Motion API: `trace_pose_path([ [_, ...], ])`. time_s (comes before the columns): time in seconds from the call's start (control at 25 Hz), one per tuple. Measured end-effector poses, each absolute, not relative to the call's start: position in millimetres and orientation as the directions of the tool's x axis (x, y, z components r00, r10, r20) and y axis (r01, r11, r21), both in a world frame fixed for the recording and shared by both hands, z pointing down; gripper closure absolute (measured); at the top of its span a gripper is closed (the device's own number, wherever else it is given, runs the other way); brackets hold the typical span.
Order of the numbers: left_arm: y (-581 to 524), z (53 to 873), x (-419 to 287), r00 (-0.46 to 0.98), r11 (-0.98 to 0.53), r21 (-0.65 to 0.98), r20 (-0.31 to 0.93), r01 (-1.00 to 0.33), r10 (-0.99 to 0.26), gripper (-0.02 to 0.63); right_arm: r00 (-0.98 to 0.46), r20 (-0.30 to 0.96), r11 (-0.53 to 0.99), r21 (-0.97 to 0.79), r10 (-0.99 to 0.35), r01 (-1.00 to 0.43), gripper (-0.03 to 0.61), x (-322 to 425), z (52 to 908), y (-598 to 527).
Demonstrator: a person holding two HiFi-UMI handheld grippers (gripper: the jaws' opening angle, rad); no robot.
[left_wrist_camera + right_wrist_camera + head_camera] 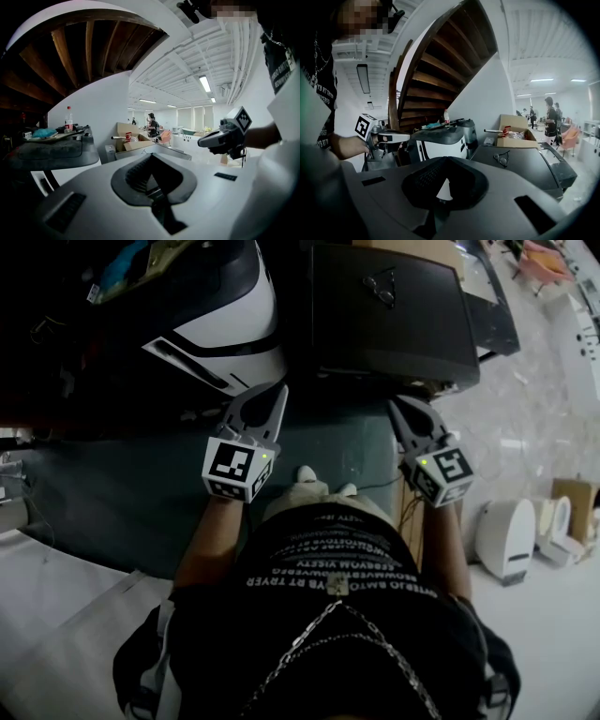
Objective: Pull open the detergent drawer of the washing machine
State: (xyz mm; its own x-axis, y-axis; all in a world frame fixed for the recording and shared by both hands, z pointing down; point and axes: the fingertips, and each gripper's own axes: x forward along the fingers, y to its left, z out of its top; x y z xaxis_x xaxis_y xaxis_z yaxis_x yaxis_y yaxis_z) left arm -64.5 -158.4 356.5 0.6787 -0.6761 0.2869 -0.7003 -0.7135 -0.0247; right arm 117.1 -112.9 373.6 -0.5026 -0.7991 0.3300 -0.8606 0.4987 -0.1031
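A white appliance with a dark grey top stands ahead and to the left; it is also in the right gripper view and the left gripper view. I cannot make out a detergent drawer on it. My left gripper is held in the air short of this appliance, shut and empty. My right gripper hovers in front of a flat dark grey machine, also shut with nothing in it. Each gripper shows in the other's view: the left gripper and the right gripper.
A pair of glasses lies on the dark machine's lid. A bottle stands on the white appliance. Behind are an open cardboard box, a wooden staircase underside and people. White units sit on the floor at right.
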Motion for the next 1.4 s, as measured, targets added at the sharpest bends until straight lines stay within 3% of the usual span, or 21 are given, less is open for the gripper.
trace_pose_path([
  [0.8,-194,392,-88,0.723,-0.757,0.021,0.317,-0.653,-0.614,0.609,-0.442,0.406,0.440,-0.105,-0.800,-0.892,0.575,92,395,-140],
  [1.4,-229,453,-74,0.695,-0.755,0.052,0.438,-0.654,-0.571,0.610,-0.455,0.471,0.422,-0.181,-0.756,-0.888,0.575,113,457,-183],
])
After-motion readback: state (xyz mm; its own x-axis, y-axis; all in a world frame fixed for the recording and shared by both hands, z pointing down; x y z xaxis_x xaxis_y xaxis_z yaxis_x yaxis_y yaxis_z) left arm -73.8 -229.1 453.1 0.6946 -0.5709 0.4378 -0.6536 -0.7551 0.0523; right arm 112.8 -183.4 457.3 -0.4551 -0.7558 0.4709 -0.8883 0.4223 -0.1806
